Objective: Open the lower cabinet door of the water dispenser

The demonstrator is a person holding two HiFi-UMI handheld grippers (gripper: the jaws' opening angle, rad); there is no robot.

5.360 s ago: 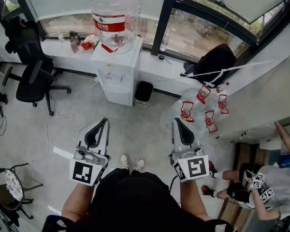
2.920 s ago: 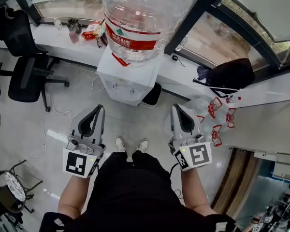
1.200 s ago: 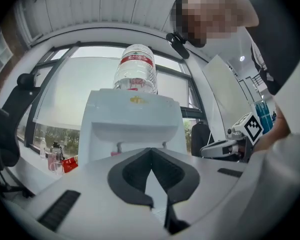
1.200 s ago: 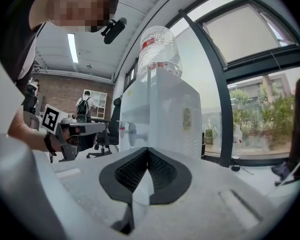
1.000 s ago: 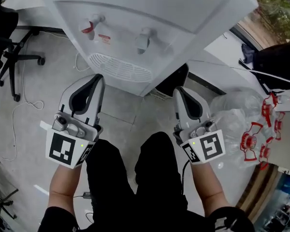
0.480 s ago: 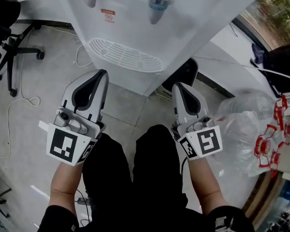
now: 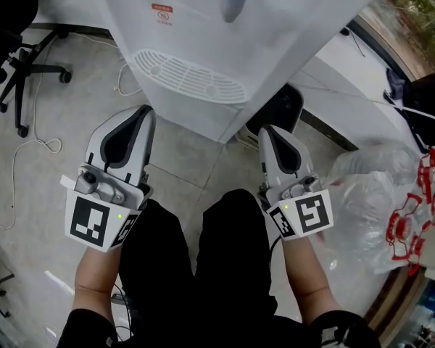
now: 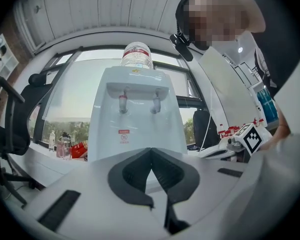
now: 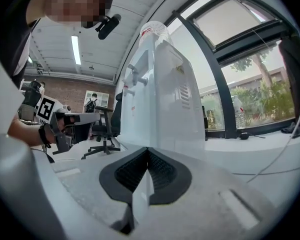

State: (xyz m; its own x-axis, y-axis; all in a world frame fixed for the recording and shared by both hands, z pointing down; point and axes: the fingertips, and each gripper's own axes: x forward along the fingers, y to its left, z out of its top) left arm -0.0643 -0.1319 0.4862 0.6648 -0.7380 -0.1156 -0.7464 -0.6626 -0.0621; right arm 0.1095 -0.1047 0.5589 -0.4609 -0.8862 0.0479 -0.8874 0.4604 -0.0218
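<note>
A person is aiming 2 white tools, the left gripper (image 7: 140, 114) and right gripper (image 7: 270, 131), jaws pinched together and empty, at the white plastic water dispenser (image 7: 203, 42) nearby.

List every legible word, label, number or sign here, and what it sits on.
No text is legible.
Red-and-white sticker on the water dispenser front: too small to read.
Red label on the bottle: blurred.
Square markers on left gripper and right gripper: patterns, no letters.
</note>
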